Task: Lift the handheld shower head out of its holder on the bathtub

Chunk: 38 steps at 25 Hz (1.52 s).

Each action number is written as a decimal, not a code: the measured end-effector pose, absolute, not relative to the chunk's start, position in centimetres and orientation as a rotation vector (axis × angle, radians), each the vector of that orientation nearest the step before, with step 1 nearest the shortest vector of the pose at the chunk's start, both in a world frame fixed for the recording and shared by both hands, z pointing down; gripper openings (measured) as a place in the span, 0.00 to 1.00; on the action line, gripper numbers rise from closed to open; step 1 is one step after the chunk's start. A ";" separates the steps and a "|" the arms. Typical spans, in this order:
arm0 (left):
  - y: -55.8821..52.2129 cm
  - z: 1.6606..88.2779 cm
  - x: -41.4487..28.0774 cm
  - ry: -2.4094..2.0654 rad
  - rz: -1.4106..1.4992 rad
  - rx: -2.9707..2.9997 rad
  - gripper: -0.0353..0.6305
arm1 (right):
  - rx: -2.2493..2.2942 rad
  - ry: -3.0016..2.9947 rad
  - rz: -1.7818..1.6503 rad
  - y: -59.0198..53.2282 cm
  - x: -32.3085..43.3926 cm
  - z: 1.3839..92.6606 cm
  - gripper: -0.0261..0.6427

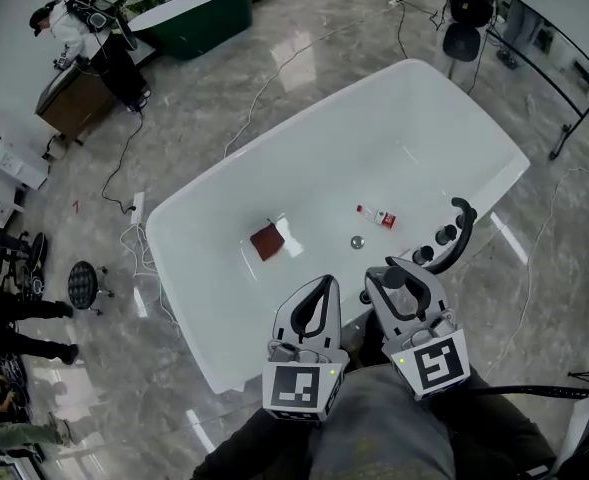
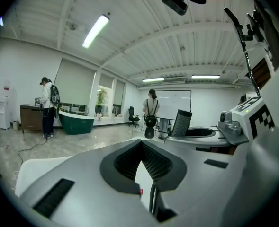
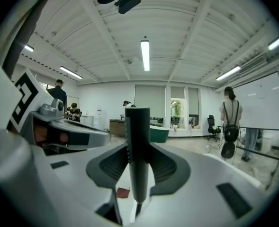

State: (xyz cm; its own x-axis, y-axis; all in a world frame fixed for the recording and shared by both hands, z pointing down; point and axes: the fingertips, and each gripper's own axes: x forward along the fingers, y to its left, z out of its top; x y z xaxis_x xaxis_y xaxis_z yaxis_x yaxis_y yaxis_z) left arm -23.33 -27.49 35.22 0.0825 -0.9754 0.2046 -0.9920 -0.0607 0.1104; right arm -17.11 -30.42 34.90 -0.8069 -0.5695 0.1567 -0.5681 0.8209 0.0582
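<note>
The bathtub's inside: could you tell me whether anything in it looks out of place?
Yes: a small bottle lies tipped on its side on the floor of the bathtub, near the drain, and a reddish-brown square piece lies loose further left. Neither looks like it belongs there.

**Gloss on the Tub and Floor, Matt on the Tools**

The bathtub point(image 1: 304, 158) was smooth, glossy white, like acrylic or enamel. The floor point(image 1: 224, 78) was polished, veined stone or tile that mirrored the lights. The shower head point(image 3: 137, 126) showed a dark, matt, smooth handle. The left gripper point(image 2: 140, 148) and right gripper point(image 3: 138, 148) had matt pale-grey plastic shells and dark, finely ribbed pads point(image 2: 154, 162).
</note>
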 end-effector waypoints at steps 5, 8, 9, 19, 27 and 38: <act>-27.8 32.2 -23.9 -2.025 0.040 2.187 0.06 | 0.898 -2.869 -0.083 -29.9 -17.8 31.8 0.25; -27.7 31.9 -24.0 -2.030 0.035 2.192 0.06 | 0.893 -2.874 -0.077 -29.8 -18.0 31.7 0.25; -27.6 31.9 -24.0 -2.029 0.036 2.192 0.06 | 0.892 -2.874 -0.072 -29.8 -18.1 31.7 0.25; -26.7 32.6 -23.8 -2.021 0.038 2.178 0.06 | 0.868 -2.857 -0.045 -29.5 -18.4 32.1 0.25; -25.6 32.6 -23.2 -2.021 0.034 2.184 0.06 | 0.861 -2.854 -0.063 -28.5 -18.0 32.1 0.25; -22.2 32.3 -20.0 -1.965 0.023 2.251 0.06 | 0.949 -2.836 -0.073 -26.3 -15.4 31.8 0.25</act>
State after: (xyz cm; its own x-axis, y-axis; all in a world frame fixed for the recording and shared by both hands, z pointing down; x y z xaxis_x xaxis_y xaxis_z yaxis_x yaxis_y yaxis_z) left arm -20.01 -22.20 32.33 0.1403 -0.9837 0.1122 -0.9861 -0.1286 0.1050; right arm -15.38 -26.33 31.77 -0.7887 -0.6016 0.1269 -0.5943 0.7988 0.0935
